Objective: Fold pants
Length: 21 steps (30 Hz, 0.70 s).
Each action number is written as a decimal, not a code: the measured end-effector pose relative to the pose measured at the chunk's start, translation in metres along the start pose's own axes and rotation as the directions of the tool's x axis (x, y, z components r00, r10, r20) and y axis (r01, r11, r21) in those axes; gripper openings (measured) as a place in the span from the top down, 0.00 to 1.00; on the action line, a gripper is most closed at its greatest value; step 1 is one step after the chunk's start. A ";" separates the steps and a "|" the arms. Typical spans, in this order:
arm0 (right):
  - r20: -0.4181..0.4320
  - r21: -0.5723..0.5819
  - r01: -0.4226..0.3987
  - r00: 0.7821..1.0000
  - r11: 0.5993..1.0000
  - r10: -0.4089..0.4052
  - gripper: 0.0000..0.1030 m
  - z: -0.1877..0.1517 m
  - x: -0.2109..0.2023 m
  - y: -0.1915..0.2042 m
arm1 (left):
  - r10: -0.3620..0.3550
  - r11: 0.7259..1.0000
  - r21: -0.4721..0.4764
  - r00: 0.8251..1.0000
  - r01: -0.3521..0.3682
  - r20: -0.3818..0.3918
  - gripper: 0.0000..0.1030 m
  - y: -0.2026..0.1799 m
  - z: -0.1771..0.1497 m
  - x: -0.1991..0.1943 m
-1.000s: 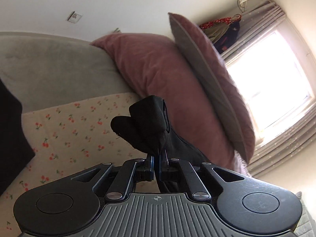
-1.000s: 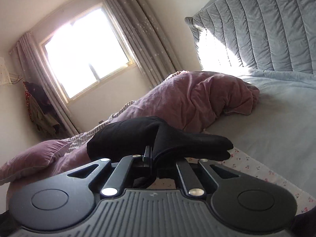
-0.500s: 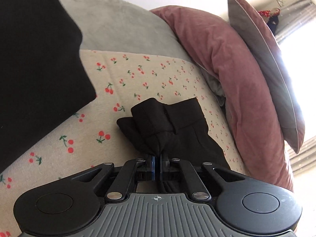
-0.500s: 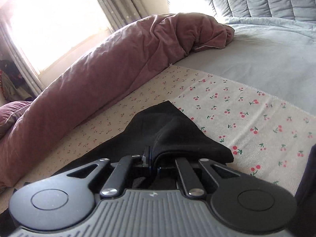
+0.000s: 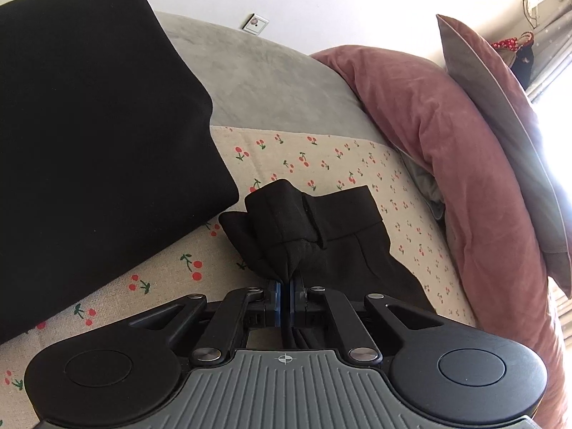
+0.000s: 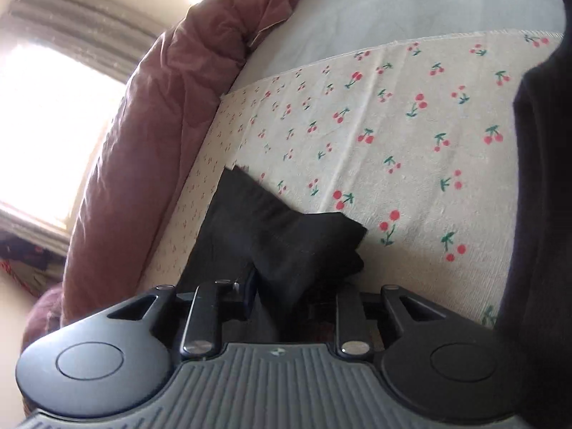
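Note:
The black pants lie bunched on a cherry-print cloth spread over the bed. My left gripper is shut on a gathered hem of the pants, low over the cloth. A broad black part of the fabric fills the left of the left wrist view. In the right wrist view another black corner of the pants rests on the cherry-print cloth. My right gripper is opening; its jaws stand apart with the fabric loose between them. More black fabric fills the right edge.
A pink quilt is rolled along the far side of the cloth, seen also as a quilt in the right wrist view. A grey cushion leans on it. Grey bedding lies beyond. A bright window with curtains is at the left.
Both grippers have come down with the pants from mid-air onto the cherry-print cloth. The right gripper has rolled and its jaws have parted from the fabric. The left stays shut.

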State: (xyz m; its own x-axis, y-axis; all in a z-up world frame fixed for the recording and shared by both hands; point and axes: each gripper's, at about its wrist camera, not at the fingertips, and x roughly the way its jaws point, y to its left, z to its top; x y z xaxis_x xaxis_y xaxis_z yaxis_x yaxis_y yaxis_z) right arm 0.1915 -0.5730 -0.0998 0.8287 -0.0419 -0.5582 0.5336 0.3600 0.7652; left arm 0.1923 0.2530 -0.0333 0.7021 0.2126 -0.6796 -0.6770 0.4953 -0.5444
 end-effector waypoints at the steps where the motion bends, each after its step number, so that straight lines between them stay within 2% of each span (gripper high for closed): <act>1: 0.013 0.002 -0.006 1.000 1.000 0.006 0.74 0.002 0.000 -0.004 | 0.009 1.000 0.011 1.000 -0.009 0.000 0.96 -0.001 -0.002 0.000; 2: 0.012 -0.037 -0.002 1.000 0.999 0.002 0.78 0.002 0.002 -0.003 | 0.010 1.000 0.015 1.000 -0.010 0.002 0.96 -0.001 -0.002 -0.001; 4: 0.002 -0.149 0.050 0.999 0.988 -0.050 0.93 -0.002 0.004 0.009 | 0.008 1.000 0.014 1.000 -0.008 0.002 0.96 0.000 -0.002 -0.002; 6: 0.047 -0.233 0.112 0.993 0.966 -0.104 0.94 -0.006 -0.002 0.027 | 0.009 1.000 0.020 1.000 -0.009 0.003 0.96 0.000 -0.003 -0.004; 9: 0.160 -0.309 0.160 0.980 0.937 -0.114 0.95 -0.010 -0.022 0.051 | 0.012 1.000 0.026 1.000 -0.012 -0.004 0.96 0.001 -0.006 -0.004; 12: 0.228 -0.398 0.255 0.958 0.881 -0.175 0.95 -0.019 -0.023 0.062 | 0.027 0.999 0.025 0.999 -0.026 -0.027 0.94 0.004 -0.007 0.002; 14: 0.205 -0.415 0.315 0.946 0.854 -0.249 0.94 -0.020 -0.006 0.056 | 0.030 0.999 0.020 0.997 -0.029 -0.064 0.88 0.007 -0.006 0.006; 16: 0.161 -0.379 0.338 0.941 0.862 -0.299 0.93 -0.019 0.007 0.040 | 0.019 1.000 0.026 0.995 -0.017 -0.094 0.82 0.011 -0.001 0.005; 17: 0.162 -0.370 0.328 0.944 0.869 -0.288 0.93 -0.019 0.006 0.037 | 0.023 1.000 0.023 0.995 -0.020 -0.099 0.80 0.012 0.002 0.001; 18: 0.153 -0.372 0.329 0.944 0.868 -0.293 0.90 -0.017 0.004 0.039 | 0.032 0.999 0.015 0.995 -0.030 -0.092 0.76 0.013 0.003 -0.006; 19: 0.159 -0.373 0.348 0.937 0.860 -0.310 0.77 -0.015 0.000 0.044 | 0.032 0.999 0.013 0.996 -0.031 -0.081 0.72 0.012 0.005 -0.015; 20: 0.209 -0.378 0.385 0.921 0.842 -0.328 0.69 -0.013 -0.007 0.052 | 0.027 0.999 0.019 0.998 -0.026 -0.062 0.71 0.011 0.006 -0.025; 21: 0.286 -0.390 0.427 0.898 0.816 -0.333 0.55 -0.014 -0.016 0.060 | 0.019 0.999 0.038 1.000 -0.019 -0.018 0.68 0.008 0.007 -0.037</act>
State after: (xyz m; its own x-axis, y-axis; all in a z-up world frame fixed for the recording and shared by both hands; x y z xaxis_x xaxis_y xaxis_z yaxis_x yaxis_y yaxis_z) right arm 0.2078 -0.5372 -0.0492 0.6150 -0.4242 -0.6646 0.7232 0.6394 0.2611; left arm 0.1625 0.2544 -0.0089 0.6848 0.2068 -0.6988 -0.6811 0.5227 -0.5127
